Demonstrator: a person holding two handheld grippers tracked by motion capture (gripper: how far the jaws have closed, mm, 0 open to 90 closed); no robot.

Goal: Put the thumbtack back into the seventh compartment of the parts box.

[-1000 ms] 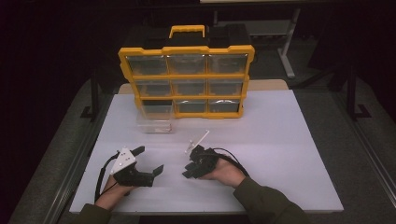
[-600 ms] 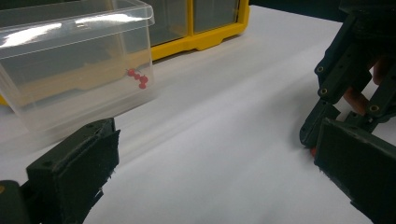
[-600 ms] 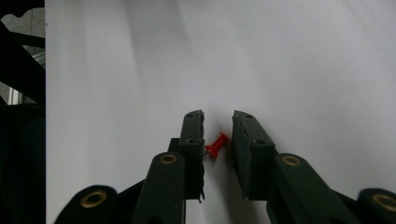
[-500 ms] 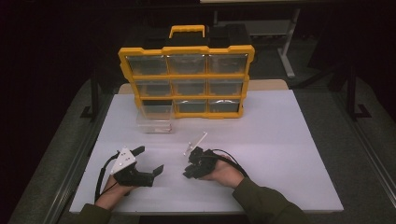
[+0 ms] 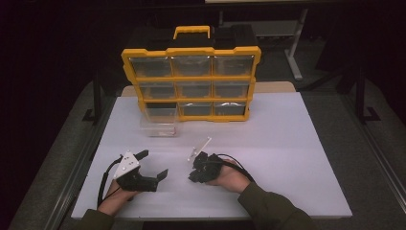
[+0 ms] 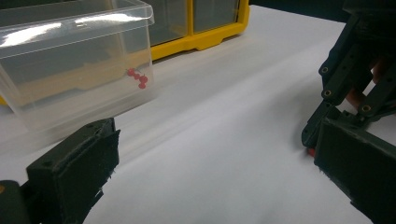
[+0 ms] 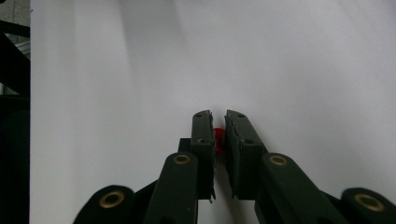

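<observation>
Between the right gripper's [image 7: 218, 122] two black jaws sits a small red pushpin [image 7: 218, 139], pinched just behind the tips; those jaws have just been closing and now stand narrow, pads against it, low over the white table [image 5: 297, 143]. Just beside it in the left gripper view, the left gripper [image 6: 219, 163] rests with jaws wide apart, nothing between them. Farther off, a clear plastic bin [image 6: 74, 60] holds more red pins [image 6: 138, 78], in front of the yellow organizer [image 5: 191, 79]. No legible writing anywhere.
</observation>
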